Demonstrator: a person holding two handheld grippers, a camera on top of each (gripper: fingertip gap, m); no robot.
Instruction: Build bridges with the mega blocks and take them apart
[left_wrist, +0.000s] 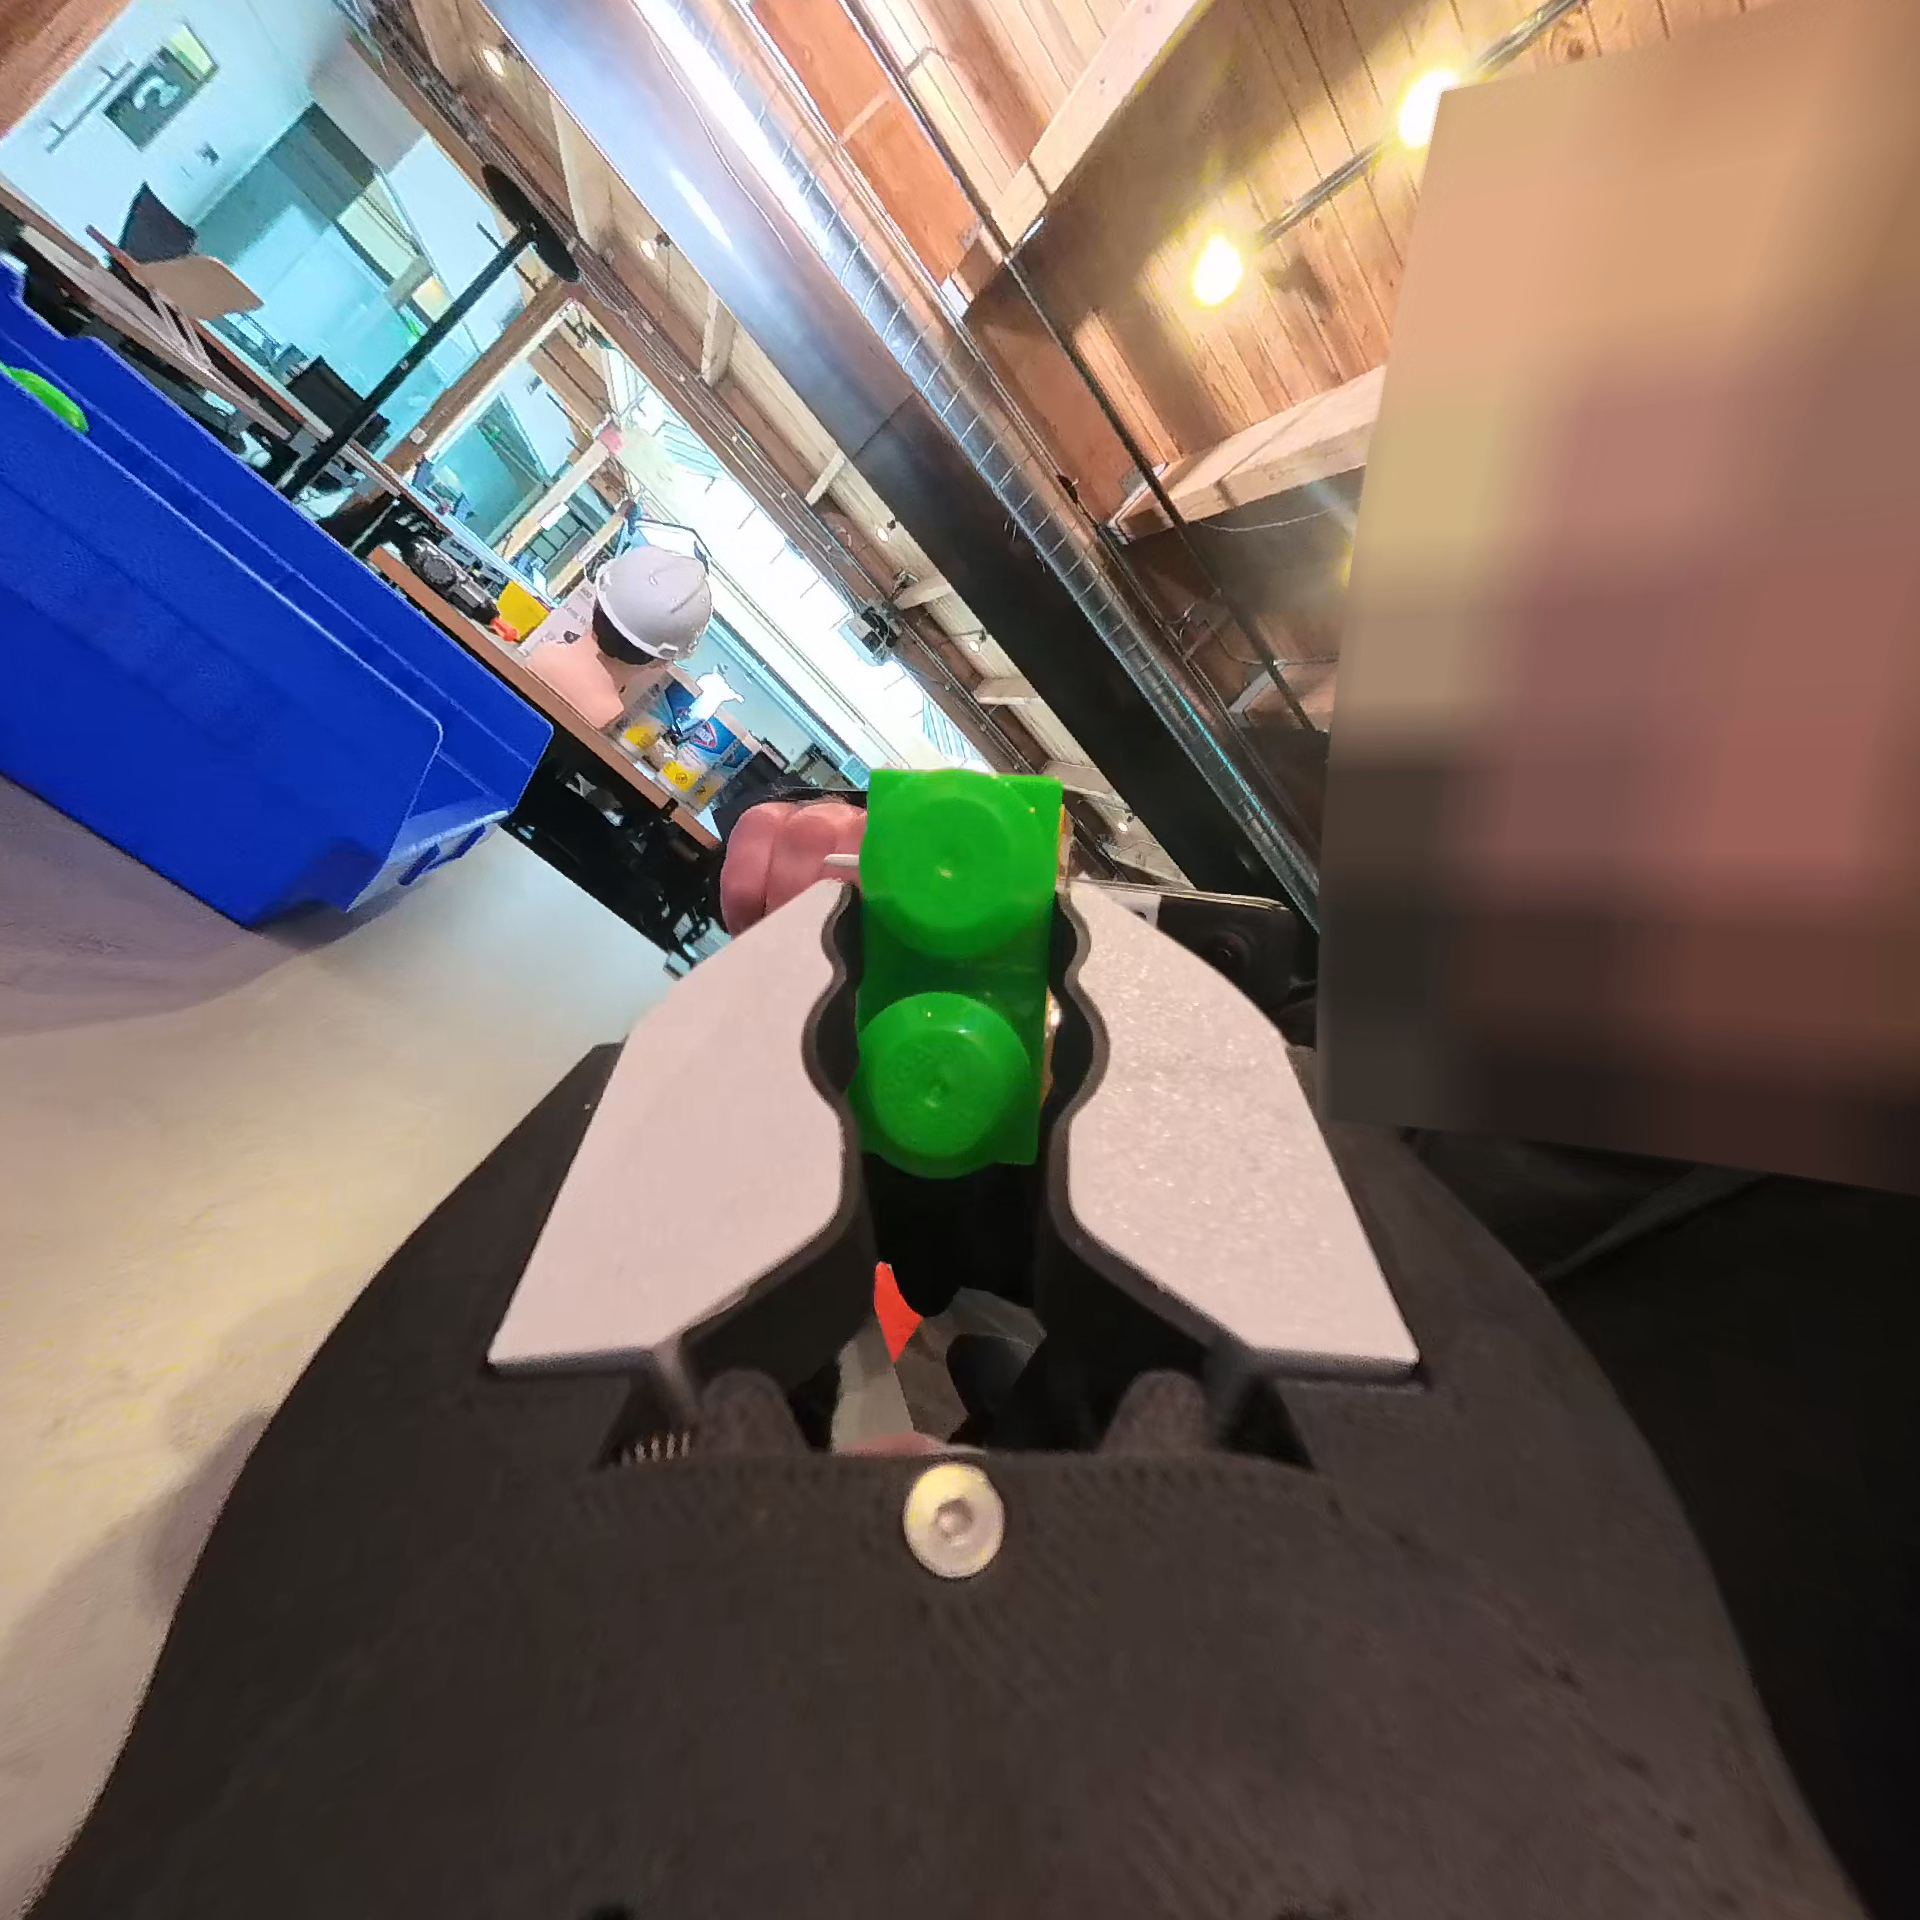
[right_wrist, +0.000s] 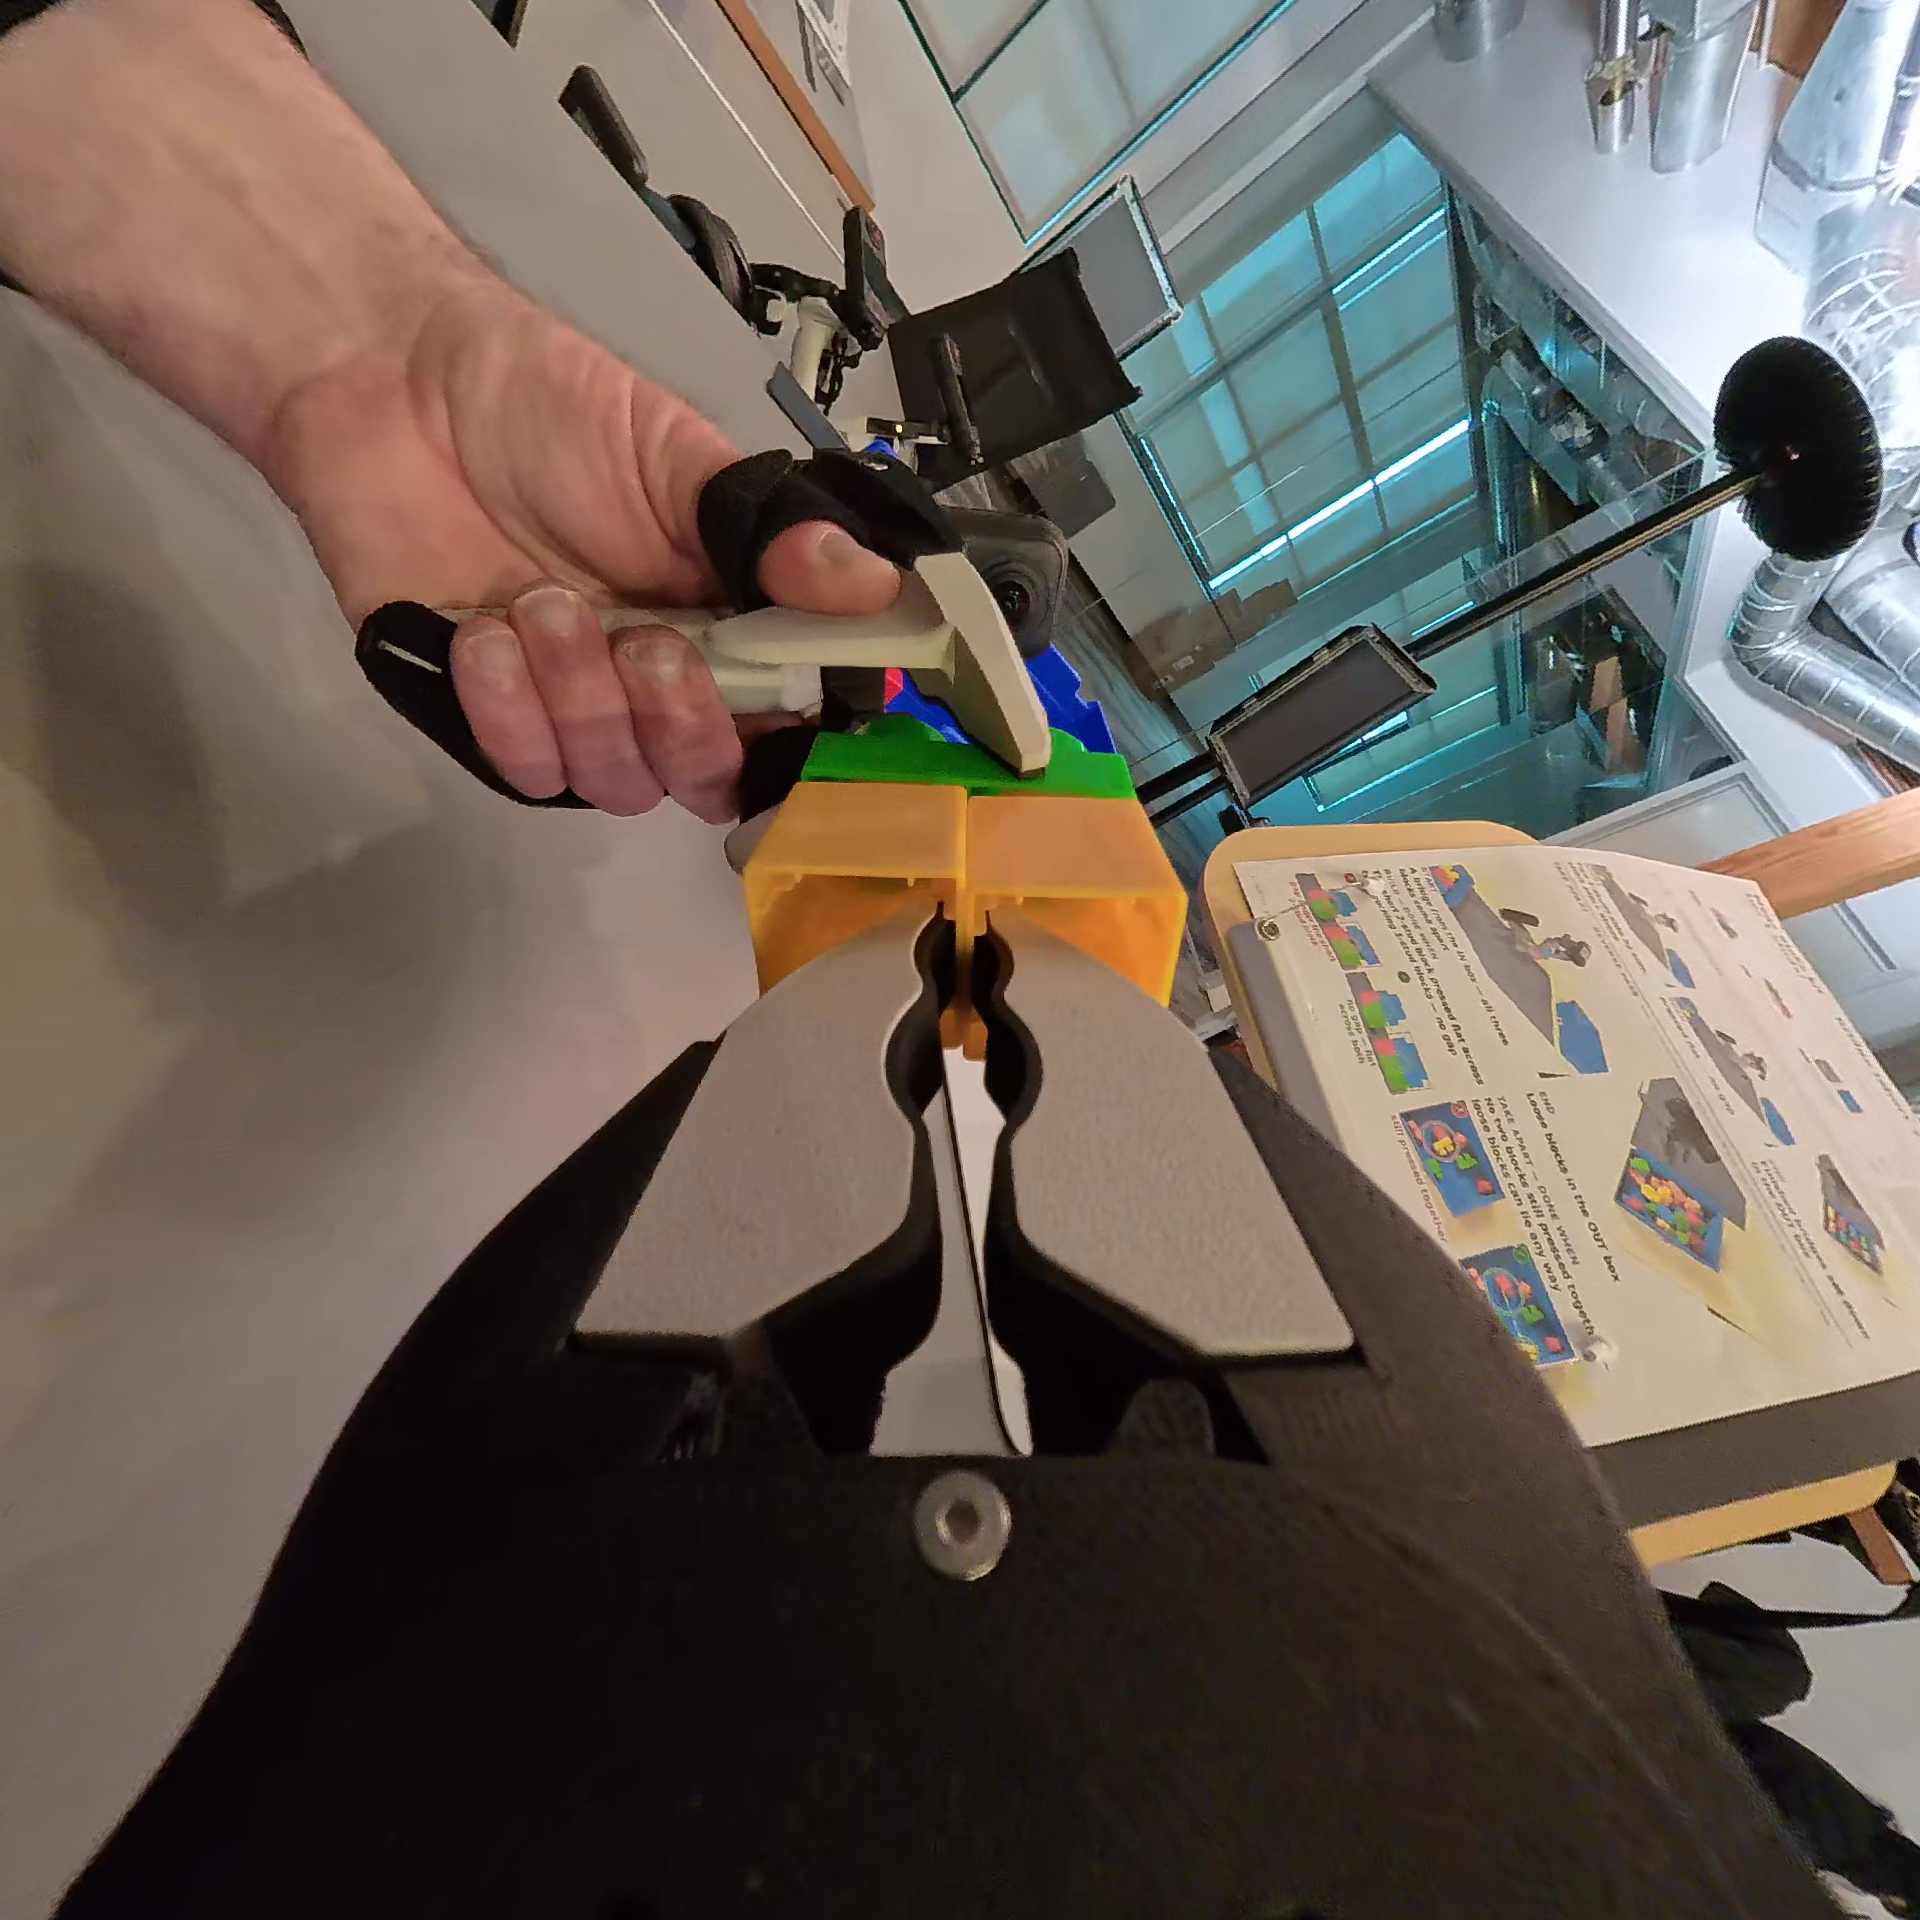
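Blocks pinched from both ends

Blocks are held up over the white table (left_wrist: 156, 1195). The left gripper (left_wrist: 951, 997) pinches the green block (left_wrist: 951, 966); its far end is hidden. A blue bin (left_wrist: 208, 675) is cut off at left. The right gripper (right_wrist: 961, 997) squeezes a thin wall of the yellow block (right_wrist: 1081, 873), which sits against the green one. An instruction sheet (right_wrist: 1558, 1091) lies right.
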